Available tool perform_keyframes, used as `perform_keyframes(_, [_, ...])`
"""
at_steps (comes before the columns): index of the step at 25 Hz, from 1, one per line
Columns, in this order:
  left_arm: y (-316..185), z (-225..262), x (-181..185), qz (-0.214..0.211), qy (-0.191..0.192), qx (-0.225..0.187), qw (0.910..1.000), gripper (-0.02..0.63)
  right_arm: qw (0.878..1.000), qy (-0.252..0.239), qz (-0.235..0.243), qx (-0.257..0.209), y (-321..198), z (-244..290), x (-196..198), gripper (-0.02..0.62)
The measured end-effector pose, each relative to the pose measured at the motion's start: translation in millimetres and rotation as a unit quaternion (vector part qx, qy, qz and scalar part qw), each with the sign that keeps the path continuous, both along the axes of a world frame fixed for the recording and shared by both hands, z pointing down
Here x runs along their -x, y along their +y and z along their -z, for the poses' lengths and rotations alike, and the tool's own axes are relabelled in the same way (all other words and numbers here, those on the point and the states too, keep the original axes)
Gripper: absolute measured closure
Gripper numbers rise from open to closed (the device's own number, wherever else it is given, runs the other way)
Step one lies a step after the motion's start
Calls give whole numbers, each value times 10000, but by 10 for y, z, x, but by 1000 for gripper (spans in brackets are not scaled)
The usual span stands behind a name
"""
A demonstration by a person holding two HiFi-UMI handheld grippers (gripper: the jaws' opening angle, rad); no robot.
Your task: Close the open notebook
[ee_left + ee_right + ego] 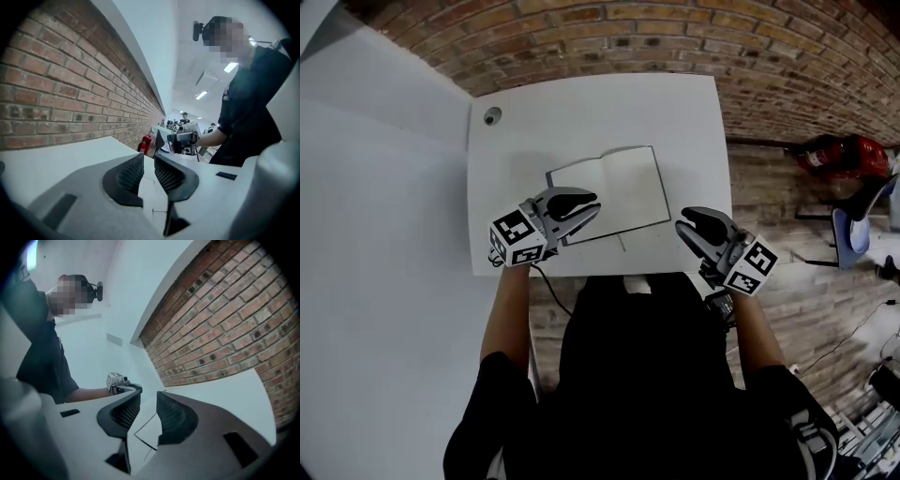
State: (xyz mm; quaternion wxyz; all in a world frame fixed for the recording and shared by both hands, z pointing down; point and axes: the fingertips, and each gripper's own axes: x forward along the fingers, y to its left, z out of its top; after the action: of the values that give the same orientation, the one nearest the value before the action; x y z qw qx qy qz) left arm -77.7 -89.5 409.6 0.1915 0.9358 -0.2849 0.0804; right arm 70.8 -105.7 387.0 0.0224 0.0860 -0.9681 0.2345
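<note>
a blank white-paged open notebook (614,187) is lying on a white table (675,108). the left gripper (592,206) is hovering over its corner, jaws narrowly parted and empty; the right gripper (682,223) is gaping wider, empty.

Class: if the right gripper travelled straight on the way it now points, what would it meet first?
Probably the open notebook, whose near corner lies just ahead between its jaws. If the right gripper passes above it, the left gripper comes next; height is unclear.
</note>
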Motion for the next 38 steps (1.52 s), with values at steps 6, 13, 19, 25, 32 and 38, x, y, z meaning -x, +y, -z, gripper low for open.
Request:
perform_keyframes(6, [-385, -178, 376, -574, -130, 194, 9981, 529, 9982, 264, -504, 193, -92, -105, 173, 489])
perform_keyframes(13, [-741, -535, 431, -1251, -484, 554, 9894, 465, 9935, 532, -811, 590, -34, -280, 227, 444])
perform_keyframes(19, [-1061, -793, 261, -1591, -679, 901, 9808, 443, 9885, 857, -898, 861, -51, -492, 103, 439])
perform_keyframes(25, [-1355, -1201, 29, -1908, -1009, 1358, 9669, 423, 9846, 1055, -839, 1109, -247, -783, 94, 439])
perform_keyframes(32, [-1521, -1677, -168, -2196, -1271, 1980, 9468, 407, 9716, 1514, -752, 1657, -474, -1258, 96, 415])
perform_keyframes(38, [-1484, -1961, -299, -2472, -1679, 2267, 9270, 407, 9624, 1758, -652, 1966, -566, -1533, 73, 393])
